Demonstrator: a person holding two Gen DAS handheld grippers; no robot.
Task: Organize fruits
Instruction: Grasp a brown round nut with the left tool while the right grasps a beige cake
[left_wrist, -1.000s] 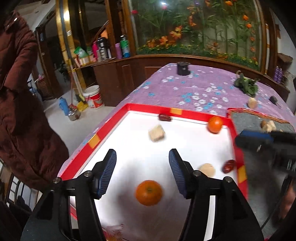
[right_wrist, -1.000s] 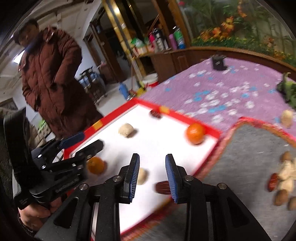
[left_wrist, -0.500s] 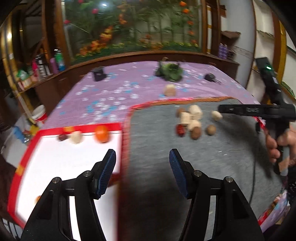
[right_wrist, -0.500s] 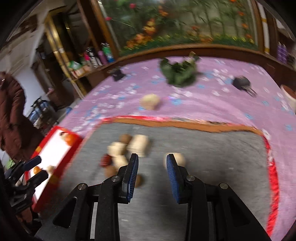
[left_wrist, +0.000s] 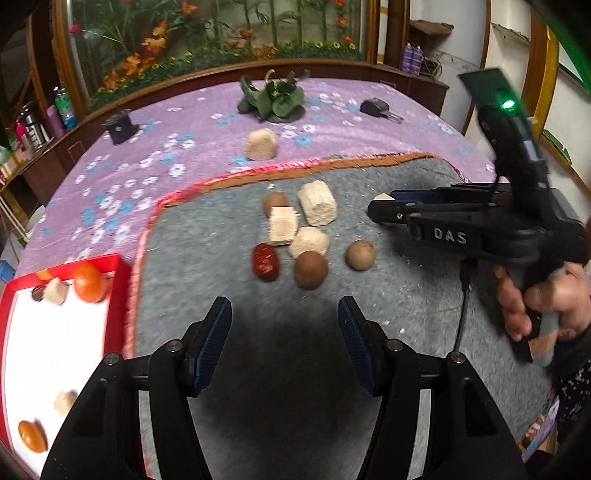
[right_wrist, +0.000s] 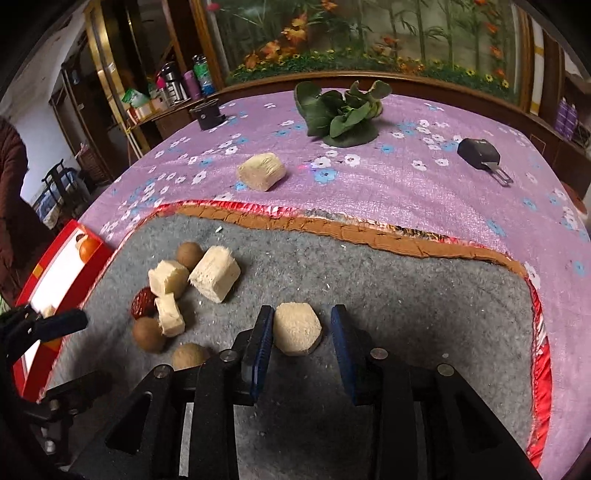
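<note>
In the left wrist view, our left gripper (left_wrist: 284, 343) hangs wide and empty over the near part of the mat (left_wrist: 229, 369), the pile (left_wrist: 295, 240) ahead and the tray (left_wrist: 122, 266) at the mat's left edge. In the right wrist view, our right gripper (right_wrist: 301, 334) brackets a pale chunk (right_wrist: 297, 328), jaws not yet closed; its angled faces could twist it out as we squeeze.

Left gripper (left_wrist: 283, 345) open above grey mat (left_wrist: 388, 314), fruit cluster ahead — red date (left_wrist: 265, 261), brown longan (left_wrist: 310, 269).

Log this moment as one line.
left tool open above grey felt mat | right tool open around pale hexagonal chunk
</note>
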